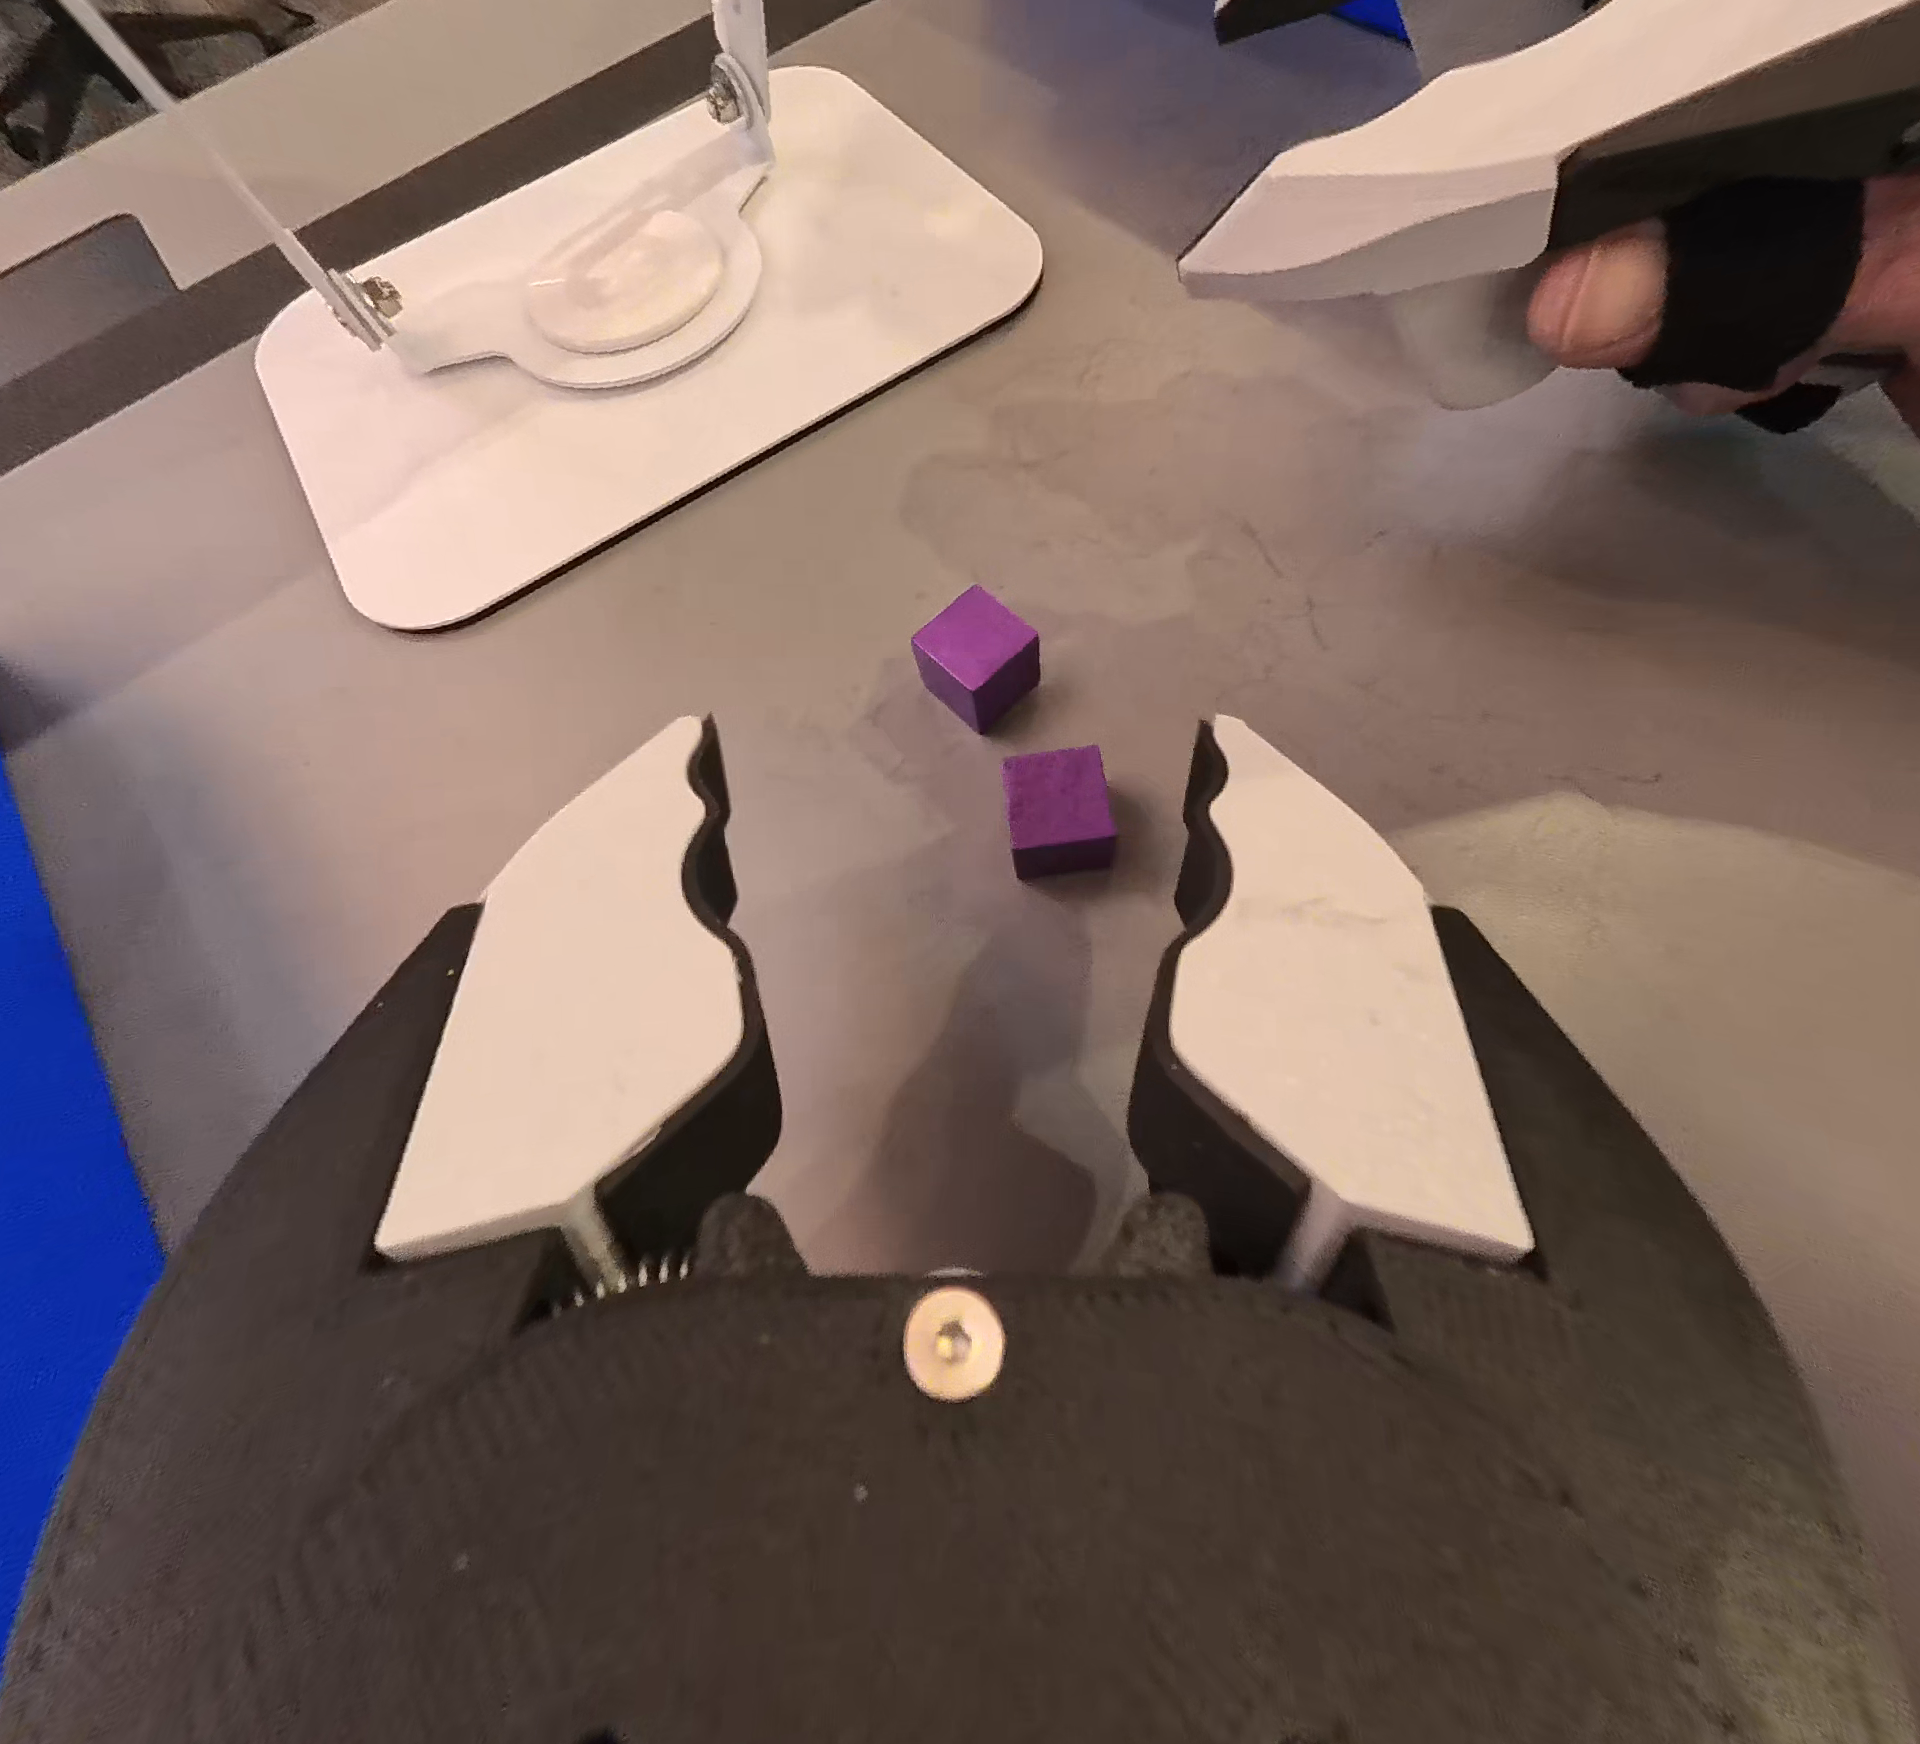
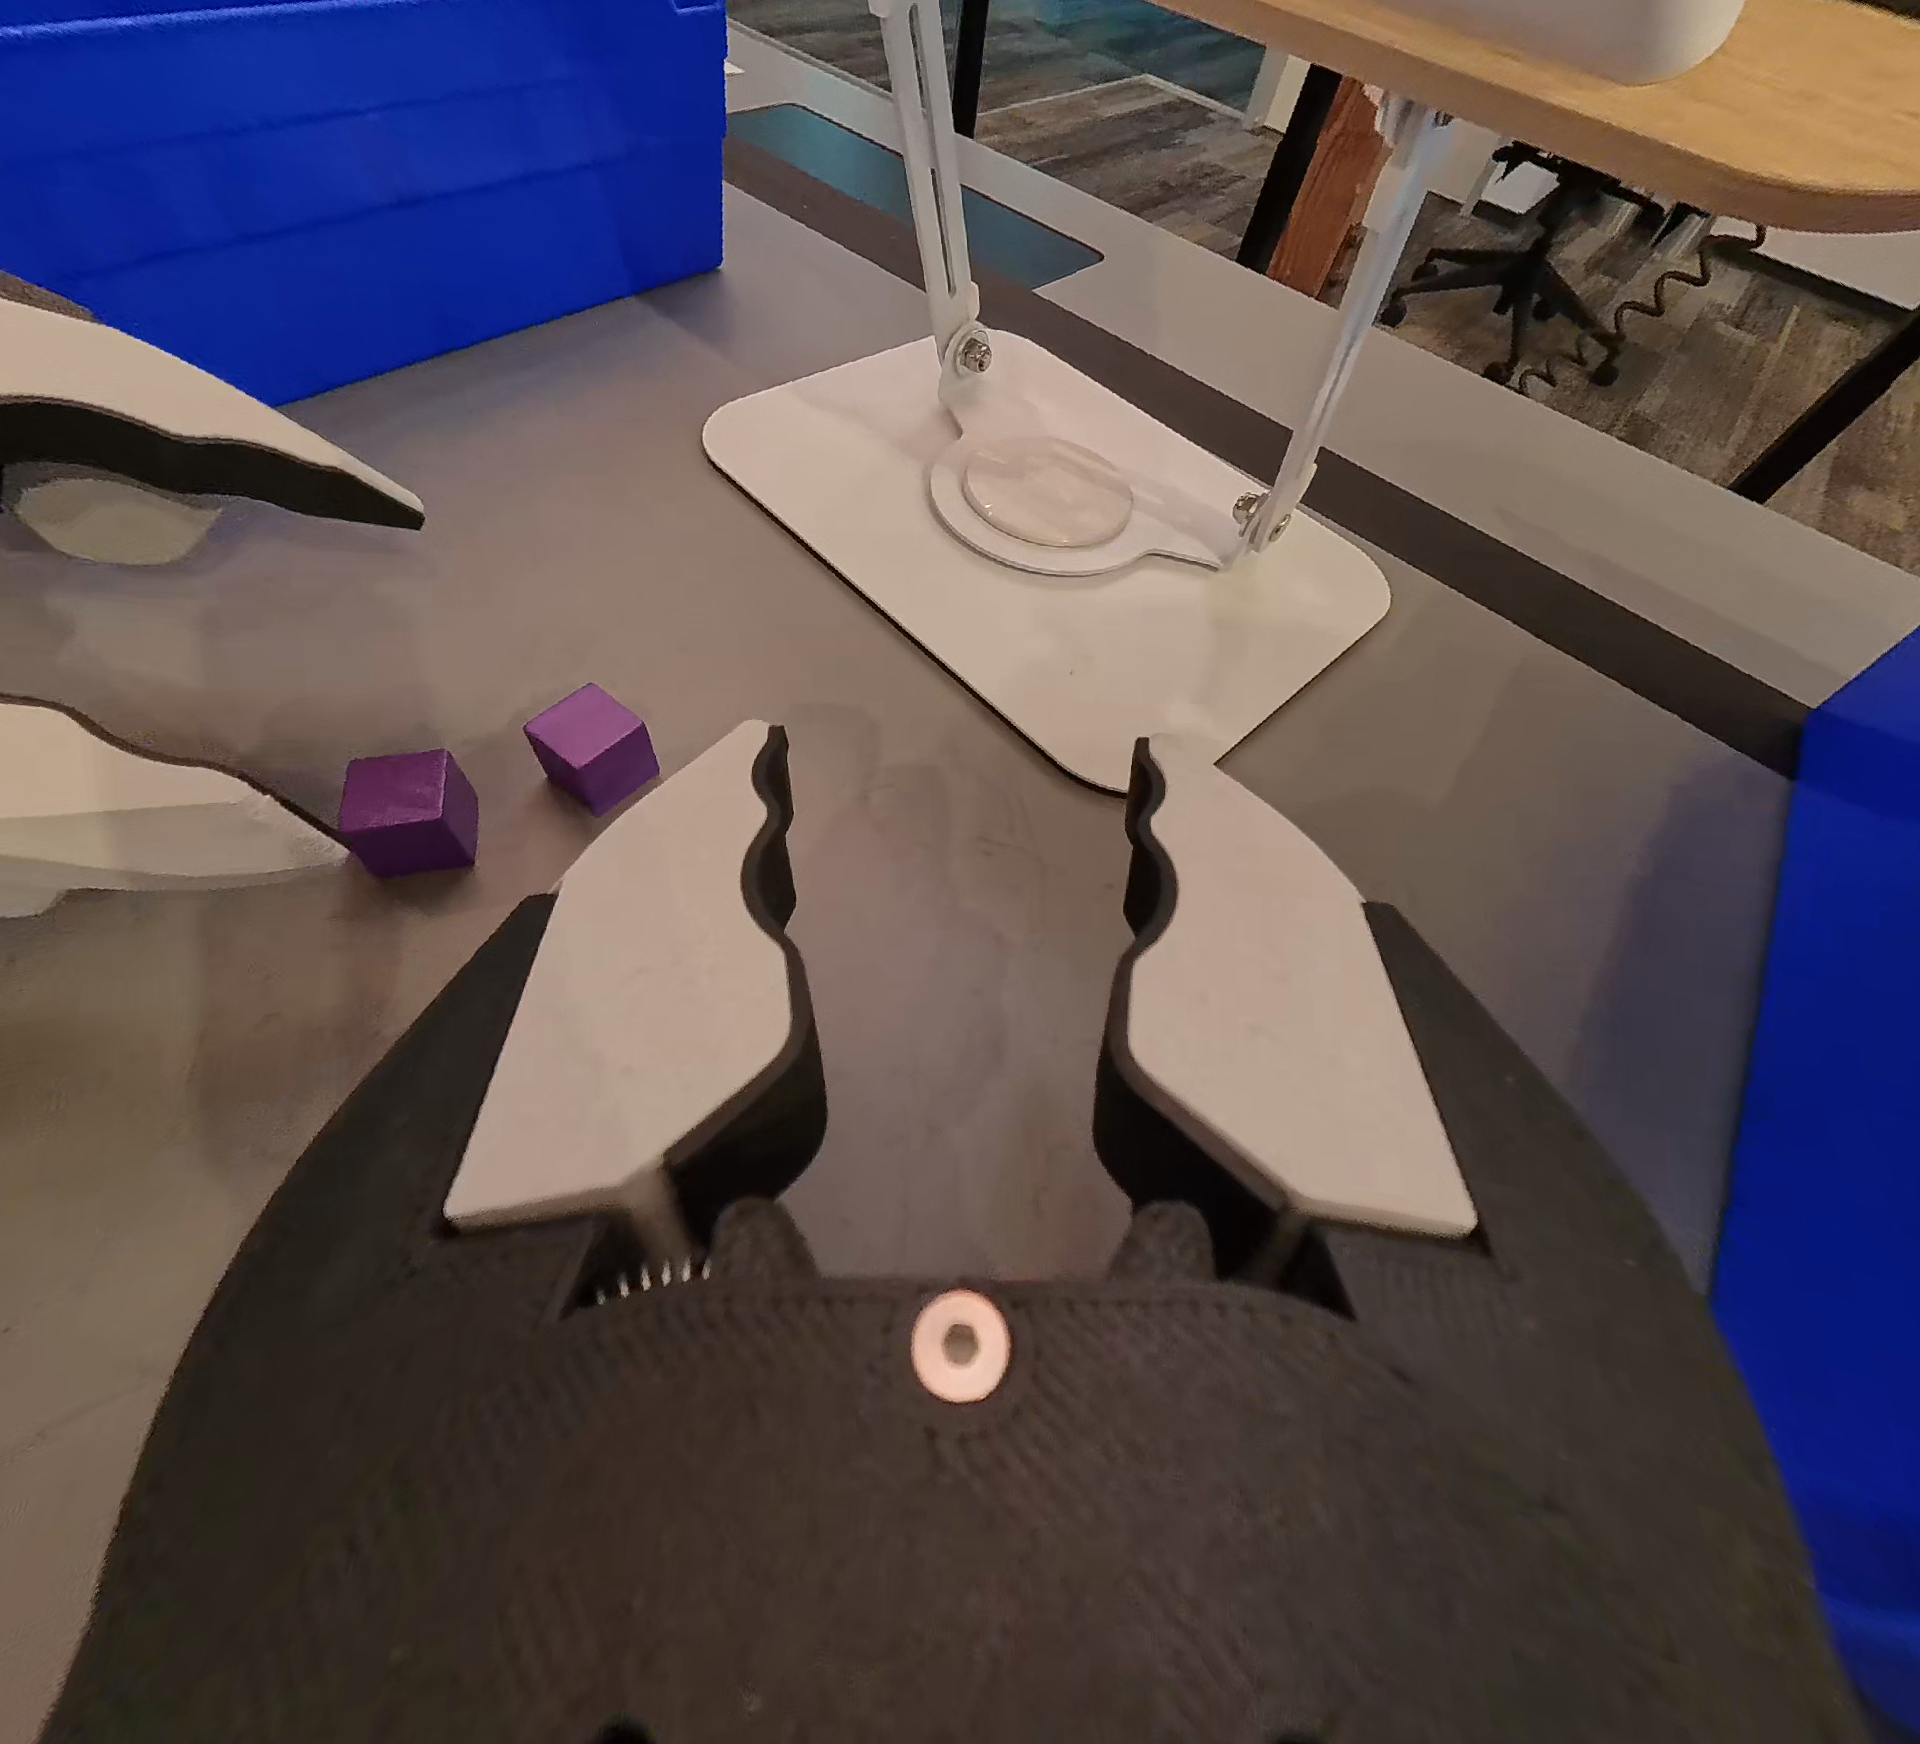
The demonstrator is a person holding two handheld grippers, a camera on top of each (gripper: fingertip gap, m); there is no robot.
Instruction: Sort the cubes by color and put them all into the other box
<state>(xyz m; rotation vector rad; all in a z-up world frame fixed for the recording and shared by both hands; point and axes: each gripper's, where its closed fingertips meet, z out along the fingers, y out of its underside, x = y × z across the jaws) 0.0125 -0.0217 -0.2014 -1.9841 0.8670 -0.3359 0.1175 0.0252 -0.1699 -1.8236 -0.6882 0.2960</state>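
Two purple cubes lie on the grey table. In the left wrist view the nearer cube (image 1: 1060,811) sits just inside my open left gripper (image 1: 956,733), close to its right fingertip. The farther cube (image 1: 977,658) lies just beyond the tips. Both cubes also show in the right wrist view (image 2: 408,811) (image 2: 592,747), left of my right gripper (image 2: 956,744), which is open and empty over bare table. The right gripper also shows at the upper right of the left wrist view (image 1: 1205,146), held by a gloved hand.
A white stand base (image 1: 644,344) with two thin legs stands beyond the cubes and carries a wooden shelf (image 2: 1558,63). A blue divided bin (image 2: 343,115) stands at the far left of the right wrist view. Another blue box wall (image 2: 1829,1123) is at its right edge.
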